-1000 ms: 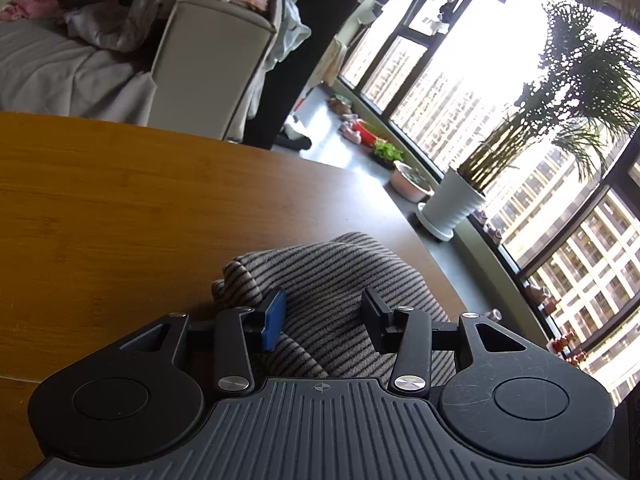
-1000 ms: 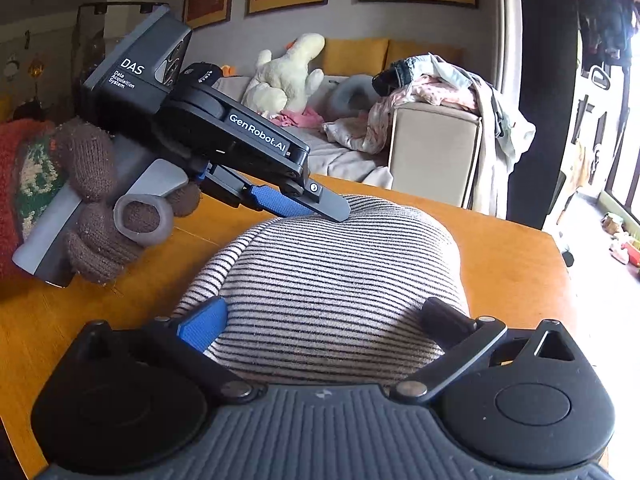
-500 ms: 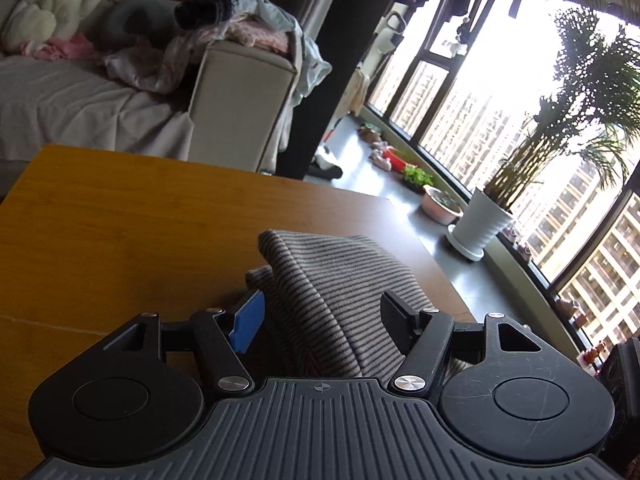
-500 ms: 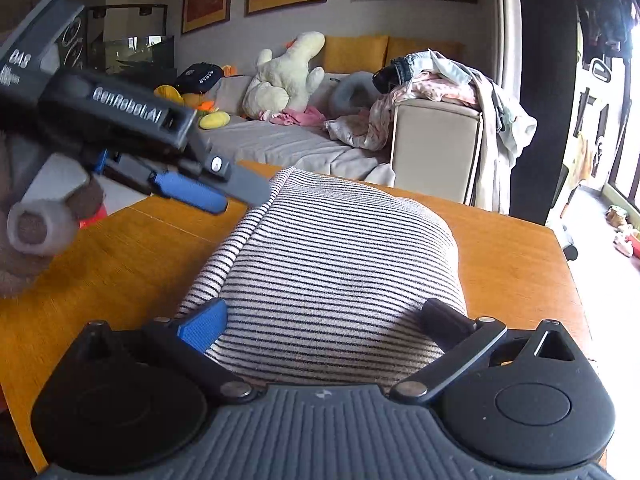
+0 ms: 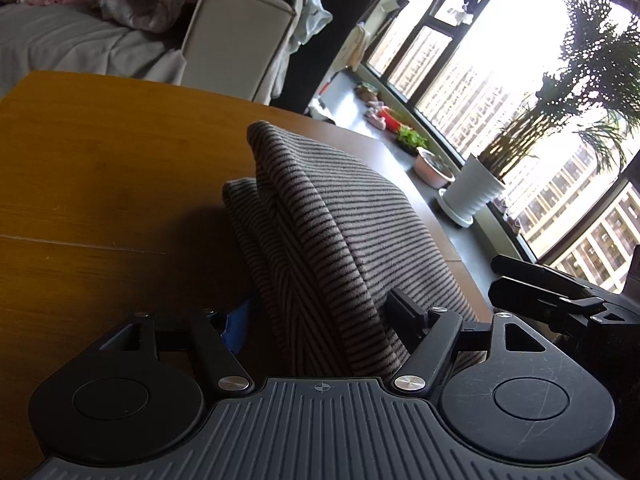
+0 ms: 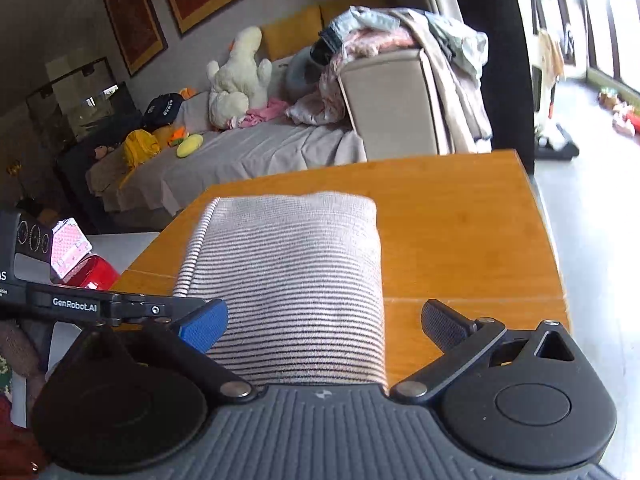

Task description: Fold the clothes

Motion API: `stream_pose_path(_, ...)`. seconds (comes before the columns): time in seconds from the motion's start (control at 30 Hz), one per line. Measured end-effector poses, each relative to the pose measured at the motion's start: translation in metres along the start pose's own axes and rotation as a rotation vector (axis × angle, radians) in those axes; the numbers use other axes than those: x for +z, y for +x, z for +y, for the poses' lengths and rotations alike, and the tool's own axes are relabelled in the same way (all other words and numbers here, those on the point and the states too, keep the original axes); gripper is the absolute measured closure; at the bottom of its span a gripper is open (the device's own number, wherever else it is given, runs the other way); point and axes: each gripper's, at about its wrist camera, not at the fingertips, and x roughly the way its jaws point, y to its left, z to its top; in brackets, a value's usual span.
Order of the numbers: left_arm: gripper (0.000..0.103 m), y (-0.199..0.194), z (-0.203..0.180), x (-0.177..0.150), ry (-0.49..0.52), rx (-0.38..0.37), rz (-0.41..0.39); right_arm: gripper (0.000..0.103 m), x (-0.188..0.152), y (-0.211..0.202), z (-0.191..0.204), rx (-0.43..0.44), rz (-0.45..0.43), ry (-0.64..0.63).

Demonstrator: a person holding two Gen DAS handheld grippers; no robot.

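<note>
A folded grey garment with thin dark stripes [image 5: 340,220] lies on the wooden table [image 5: 100,168]. It runs between the fingers of my left gripper [image 5: 320,320], whose jaws are opening; the pads stand beside the cloth without pinching it. In the right wrist view the same striped garment [image 6: 288,264] sits between the wide-apart fingers of my right gripper [image 6: 324,326], which is open, its right pad clear of the cloth. The left gripper [image 6: 120,306] shows at the garment's near left, and the right gripper [image 5: 560,300] shows at the left wrist view's right edge.
The table's right edge [image 6: 544,240] drops to the floor. Beyond the far edge stands a sofa [image 6: 260,152] with a plush toy [image 6: 240,76] and a clothes pile [image 6: 380,36]. A potted plant [image 5: 476,192] stands by the windows. A red box [image 6: 92,274] sits left.
The left gripper's jaws widened and let the fold go. It drew back from over the garment to its near left. The right wrist view rolled, and the garment lies flatter.
</note>
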Motion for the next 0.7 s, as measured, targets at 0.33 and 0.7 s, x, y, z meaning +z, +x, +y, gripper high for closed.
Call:
stream_pose_path(0.33, 0.024, -0.020, -0.007, -0.009, 0.053, -0.002, -0.035, 0.000, -0.018, 0.033, -0.008, 0.022, 0.089, 0.049)
stream_pose_path(0.7, 0.037, 0.007, 0.002, -0.017, 0.007, -0.066, 0.076, 0.008, -0.019, 0.022, 0.003, -0.010, 0.038, -0.010)
